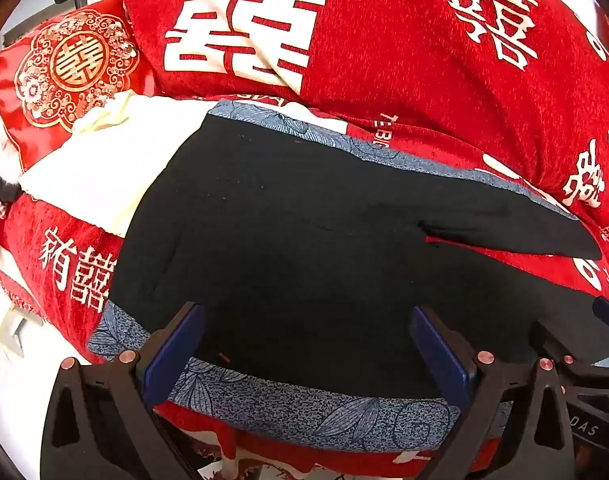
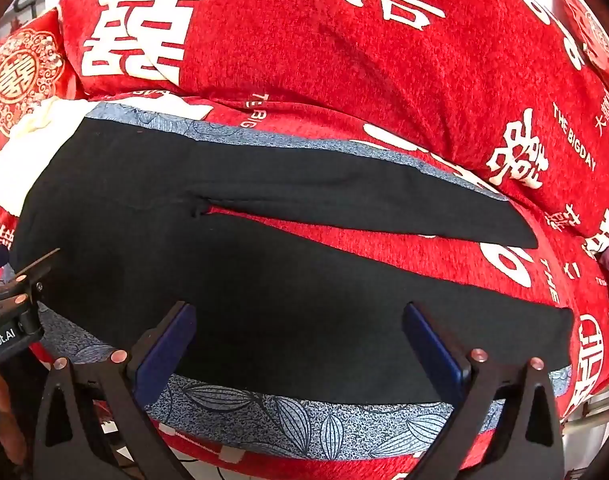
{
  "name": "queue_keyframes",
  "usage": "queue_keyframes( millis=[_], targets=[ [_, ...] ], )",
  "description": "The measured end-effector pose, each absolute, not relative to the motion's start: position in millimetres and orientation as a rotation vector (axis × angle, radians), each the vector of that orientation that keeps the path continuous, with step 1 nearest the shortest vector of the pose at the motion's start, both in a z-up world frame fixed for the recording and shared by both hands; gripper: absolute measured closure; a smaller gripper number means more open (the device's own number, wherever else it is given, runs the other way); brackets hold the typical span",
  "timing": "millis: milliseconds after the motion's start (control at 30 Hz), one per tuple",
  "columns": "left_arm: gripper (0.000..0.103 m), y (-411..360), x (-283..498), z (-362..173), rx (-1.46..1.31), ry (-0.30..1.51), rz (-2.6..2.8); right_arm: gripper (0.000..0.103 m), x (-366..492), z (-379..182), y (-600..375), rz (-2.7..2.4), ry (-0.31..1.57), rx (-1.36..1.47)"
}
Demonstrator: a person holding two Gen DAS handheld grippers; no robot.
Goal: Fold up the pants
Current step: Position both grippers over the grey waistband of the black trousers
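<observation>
Both my left gripper (image 1: 304,344) and right gripper (image 2: 298,340) are gaping wide, empty, hovering over black pants (image 1: 284,220) lying flat at the bed's (image 1: 404,80) near edge

The left tool (image 1: 308,344) points steeply downward, its two black arms spread wide and the blue pads (image 1: 176,344) on their inner faces standing far apart, with nothing clamped between them. Copper-coloured rivets mark the joints of both arms. The right tool (image 2: 300,340) is held in the same pose: tilted steeply down, jaws at full spread, blue pads (image 2: 166,344) well apart and gripping nothing. The two tools sit side by side at about the same height. In the left wrist view the right tool (image 1: 580,356) shows at the right edge; in the right wrist view the left tool (image 2: 12,300) shows at the left edge.
</observation>
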State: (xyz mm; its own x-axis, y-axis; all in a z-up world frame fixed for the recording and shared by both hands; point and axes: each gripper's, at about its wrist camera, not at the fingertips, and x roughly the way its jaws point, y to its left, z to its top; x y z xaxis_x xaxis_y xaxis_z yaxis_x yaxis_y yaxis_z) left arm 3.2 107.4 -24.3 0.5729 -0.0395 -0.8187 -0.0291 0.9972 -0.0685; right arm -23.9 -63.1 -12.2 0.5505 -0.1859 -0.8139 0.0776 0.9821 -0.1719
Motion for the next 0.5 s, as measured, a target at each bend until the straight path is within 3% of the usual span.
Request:
queue_keyframes(
  millis=[500],
  targets=[
    [0.001,116.5,25.1,-29.0,-0.024,0.981,0.023,0.000,-2.1,-13.4,-54.8,-0.100,0.964,-0.142]
  ],
)
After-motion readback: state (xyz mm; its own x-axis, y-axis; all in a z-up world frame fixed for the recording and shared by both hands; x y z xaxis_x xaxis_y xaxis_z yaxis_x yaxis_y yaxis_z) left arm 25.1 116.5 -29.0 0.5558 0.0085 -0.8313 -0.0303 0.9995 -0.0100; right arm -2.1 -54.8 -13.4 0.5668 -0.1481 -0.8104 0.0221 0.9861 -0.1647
